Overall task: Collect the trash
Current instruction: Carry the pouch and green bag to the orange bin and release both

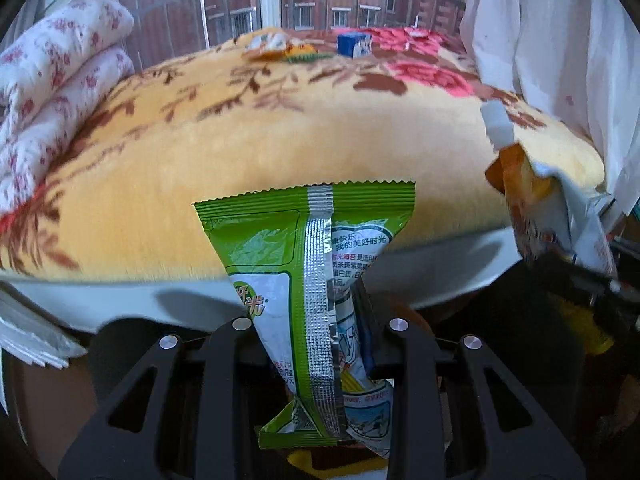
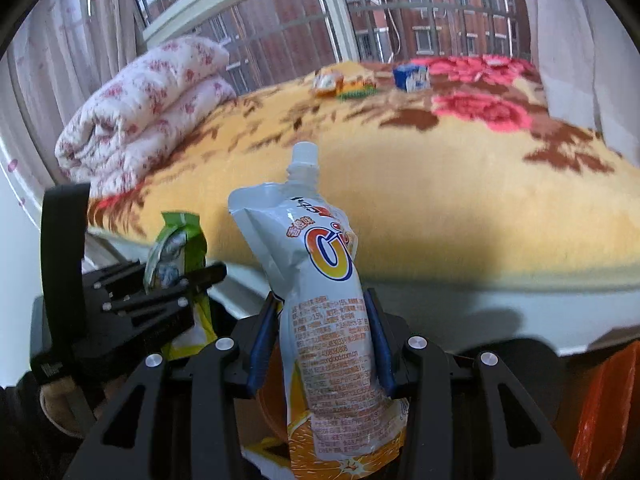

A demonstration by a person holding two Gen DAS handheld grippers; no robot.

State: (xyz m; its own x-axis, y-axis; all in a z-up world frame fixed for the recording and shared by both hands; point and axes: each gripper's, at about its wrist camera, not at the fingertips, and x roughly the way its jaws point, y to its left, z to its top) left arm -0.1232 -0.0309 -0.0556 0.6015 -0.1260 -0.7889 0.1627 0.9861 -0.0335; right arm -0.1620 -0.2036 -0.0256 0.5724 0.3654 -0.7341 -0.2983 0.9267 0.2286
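a bedroom, a yellow flowered blanket [image 2: 440, 208] on the bed by the window. nearest, the left gripper [image 1: 308, 332] pinches a green wrapper [image 1: 308, 248] and the right gripper [image 2: 324, 336] pinches a juice pouch [image 2: 320, 280], both lifted off the bed, likely for binning. far across, more wrappers [image 2: 344, 82] and a blue carton [image 2: 412, 76] wait.

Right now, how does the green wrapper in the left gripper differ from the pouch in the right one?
The green wrapper is a flat, crimped packet with a silver seam; the pouch is white and orange with a spout. The wrapper looks crumpled, the pouch fuller. Both are pinched upright, one by the left gripper, one by the right gripper.
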